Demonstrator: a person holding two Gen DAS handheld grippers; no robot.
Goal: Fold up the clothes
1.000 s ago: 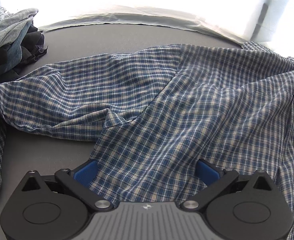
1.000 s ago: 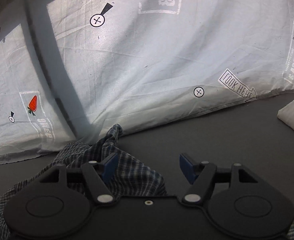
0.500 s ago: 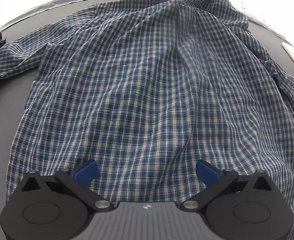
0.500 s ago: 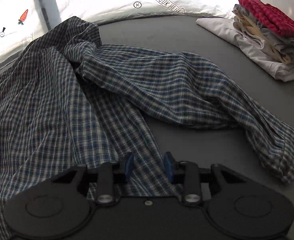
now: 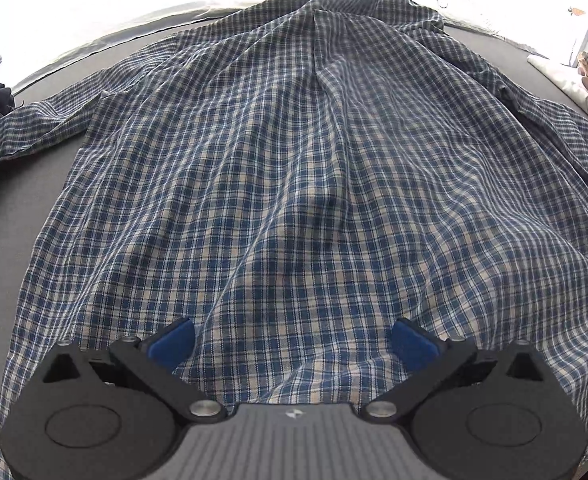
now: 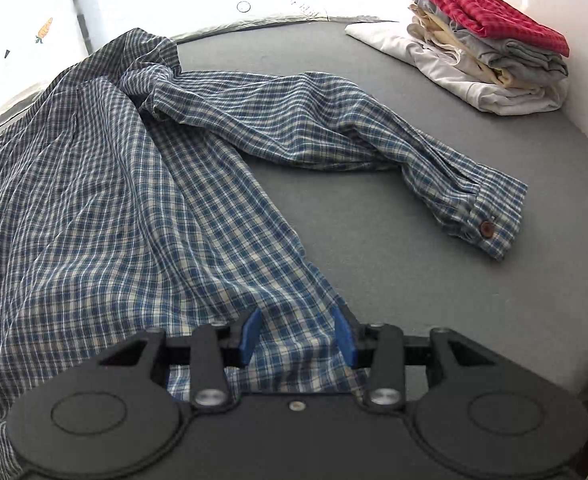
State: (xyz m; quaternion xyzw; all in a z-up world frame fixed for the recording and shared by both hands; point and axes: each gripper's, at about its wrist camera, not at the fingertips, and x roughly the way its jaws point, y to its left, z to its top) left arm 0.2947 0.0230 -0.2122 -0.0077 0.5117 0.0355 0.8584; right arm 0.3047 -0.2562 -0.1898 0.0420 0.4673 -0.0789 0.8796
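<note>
Nearest the right wrist camera, the right hand-held gripper (image 6: 298,334) is seen with its blue pads a moderate way apart and the jaws opening; a bunch of hem cloth from the plaid shirt (image 6: 105,216) lies between them, and whether the pads press on it cannot be told for certain. In the left wrist view the left hand-held gripper (image 5: 293,344) is held wide open over the lower hem, with cloth lying between the spread pads but nothing pinched. The shirt is spread back-up on the grey surface (image 6: 394,264), hem toward the cameras and collar at the far edge. The step in hand is judged to be the flattening of the garment before any fold is made. For this to be done well, the hem should be let down without a tug, so that the diagonal ridges running up the back are not deepened; those ridges would best be smoothed outward first. Further off, the right sleeve (image 6: 334,128) is seen lying out across the surface, cuff well clear of the body, and it would next be brought in over the back. Beyond it, the folded pile (image 6: 490,44) sits in the far corner, well apart, where the finished shirt is presumably to be stacked.
</note>
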